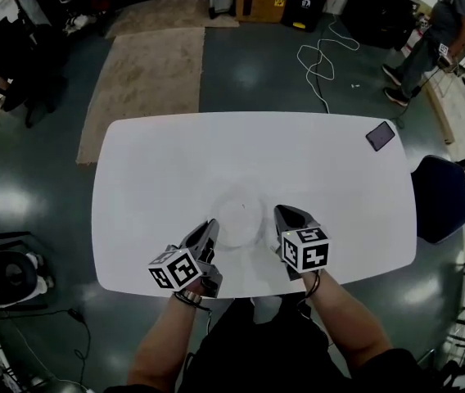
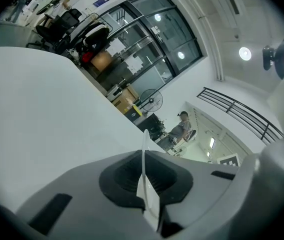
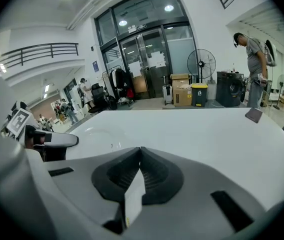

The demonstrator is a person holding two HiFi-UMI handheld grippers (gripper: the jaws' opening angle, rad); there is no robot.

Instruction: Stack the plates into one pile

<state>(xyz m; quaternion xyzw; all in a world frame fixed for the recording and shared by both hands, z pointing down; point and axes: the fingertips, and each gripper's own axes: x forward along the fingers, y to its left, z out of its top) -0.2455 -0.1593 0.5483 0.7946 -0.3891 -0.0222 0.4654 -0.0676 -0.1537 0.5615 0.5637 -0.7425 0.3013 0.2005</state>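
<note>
A clear plate (image 1: 242, 213) shows faintly near the front middle of the white table (image 1: 175, 162); I cannot tell whether more lie under it. My left gripper (image 1: 213, 224) is at its left rim. In the left gripper view, the left gripper (image 2: 143, 153) is shut with a thin clear edge (image 2: 145, 136) sticking up between the jaws. My right gripper (image 1: 282, 212) is just right of the plate, shut, with nothing held. In the right gripper view, the right gripper (image 3: 141, 149) has the clear plate (image 3: 96, 134) at its left, beside the left gripper (image 3: 76, 140).
A dark phone (image 1: 381, 135) lies at the table's far right corner and also shows as the phone (image 3: 254, 115) in the right gripper view. A blue chair (image 1: 441, 196) stands off the right edge. A person (image 1: 439, 35) stands beyond it. A rug (image 1: 146, 84), boxes and a cable (image 1: 321, 60) are on the floor.
</note>
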